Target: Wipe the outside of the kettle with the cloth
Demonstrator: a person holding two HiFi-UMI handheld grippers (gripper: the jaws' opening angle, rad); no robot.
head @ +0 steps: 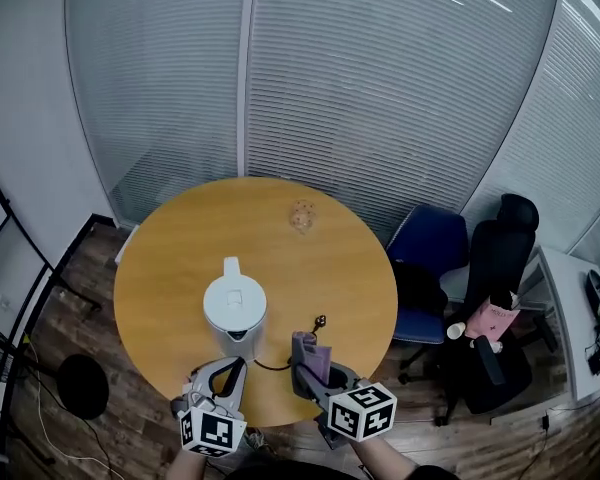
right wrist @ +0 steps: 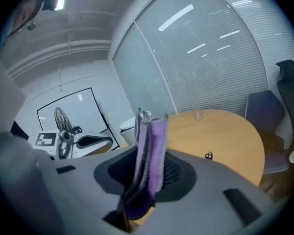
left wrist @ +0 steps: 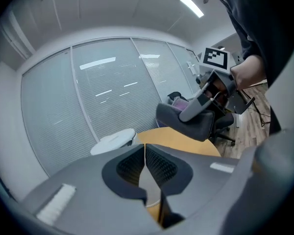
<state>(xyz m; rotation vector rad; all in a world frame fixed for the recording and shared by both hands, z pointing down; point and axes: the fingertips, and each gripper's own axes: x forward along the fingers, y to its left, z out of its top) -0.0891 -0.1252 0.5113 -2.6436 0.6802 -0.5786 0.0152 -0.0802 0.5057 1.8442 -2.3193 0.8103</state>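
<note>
A white kettle (head: 234, 308) stands on the round wooden table (head: 330, 268), near its front edge, spout pointing away from me. My left gripper (head: 230, 370) sits just in front of the kettle's handle, jaws shut with nothing between them; in the left gripper view the kettle's lid (left wrist: 115, 141) shows just past the closed pads (left wrist: 157, 165). My right gripper (head: 308, 360) is to the right of the kettle, shut on a purple cloth (head: 310, 350). The cloth (right wrist: 154, 146) stands up in folds from between the jaws, with the kettle (right wrist: 129, 126) behind it.
A small black object (head: 320, 321) with a thin cord lies on the table right of the kettle. A small clear glass item (head: 302, 216) sits farther back. A blue chair (head: 430, 258) and a black office chair (head: 500, 258) stand at the right. A glass wall with blinds is behind.
</note>
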